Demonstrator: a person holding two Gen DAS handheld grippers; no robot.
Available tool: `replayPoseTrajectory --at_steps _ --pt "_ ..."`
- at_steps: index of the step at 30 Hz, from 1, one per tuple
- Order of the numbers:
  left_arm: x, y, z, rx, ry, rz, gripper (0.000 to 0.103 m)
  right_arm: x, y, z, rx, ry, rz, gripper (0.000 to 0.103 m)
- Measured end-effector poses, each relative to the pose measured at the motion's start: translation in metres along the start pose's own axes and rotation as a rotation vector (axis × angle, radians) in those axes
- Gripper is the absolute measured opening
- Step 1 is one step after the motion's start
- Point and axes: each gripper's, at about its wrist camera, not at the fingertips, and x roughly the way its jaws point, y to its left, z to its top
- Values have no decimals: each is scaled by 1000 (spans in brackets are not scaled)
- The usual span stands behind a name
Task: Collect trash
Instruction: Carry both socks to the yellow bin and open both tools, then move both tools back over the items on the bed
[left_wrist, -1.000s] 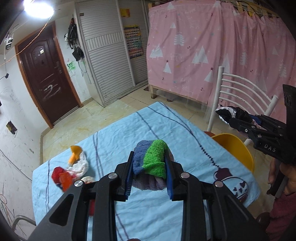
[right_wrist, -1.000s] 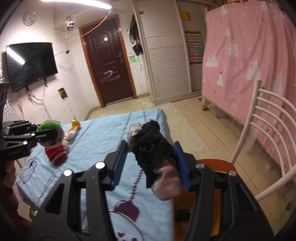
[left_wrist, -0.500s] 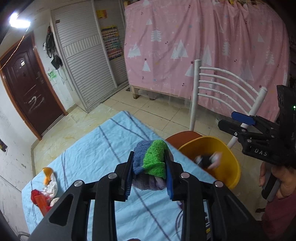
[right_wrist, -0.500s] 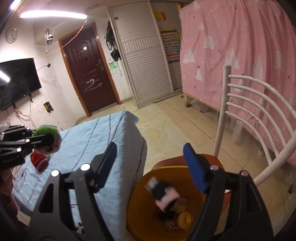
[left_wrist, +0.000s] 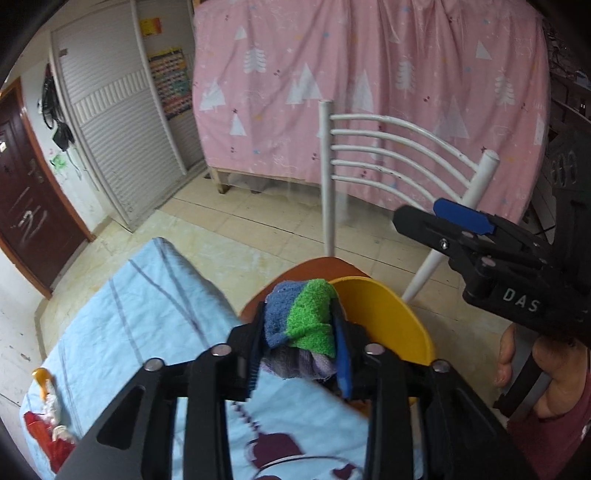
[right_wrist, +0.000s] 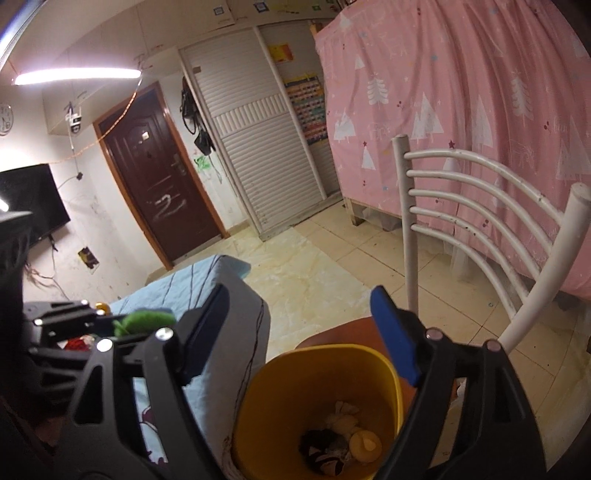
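My right gripper (right_wrist: 306, 332) is opening empty over the part-filled yellow bin (right_wrist: 317, 402); my left gripper (left_wrist: 299, 350) is loosening around a fuzzy sock bundle (left_wrist: 303, 325); scraps (left_wrist: 48, 424) are waiting on the table (left_wrist: 147, 295).

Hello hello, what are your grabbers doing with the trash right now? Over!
Left gripper opening, fuzzy sock bundle between its pads, near yellow bin. Right gripper empty, opening above bin. Nothing blocking.

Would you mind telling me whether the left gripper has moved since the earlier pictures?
Yes. The left gripper, its jaws now opening around the green and blue cloth bundle, has travelled from over the blue tablecloth to the yellow bin on the white chair.
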Motion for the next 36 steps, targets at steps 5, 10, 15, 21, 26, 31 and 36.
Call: replayPoseTrajectory --at_steps 5,10,15,21,26,31,36 --pt "4 -12 2 -5 -6 -13 67 -5 -3 3 13 -20 7 80" --pt "-2 -11 -1 -13 -9 -10 67 -7 2 4 7 -22 20 80" --pt "-16 -2 -5 -28 -24 -2 68 -9 12 2 -12 -22 31 80" --pt "-35 20 -17 -65 -45 10 68 -4 36 -6 -74 -1 54 86" --pt "-54 50 -29 -119 -69 49 70 0 52 -7 -85 11 60 86" --pt "-73 83 -42 -176 -96 98 72 8 76 -11 -116 37 90 86" --pt "-90 115 -57 -234 -115 133 73 19 111 -19 -165 68 135 86"
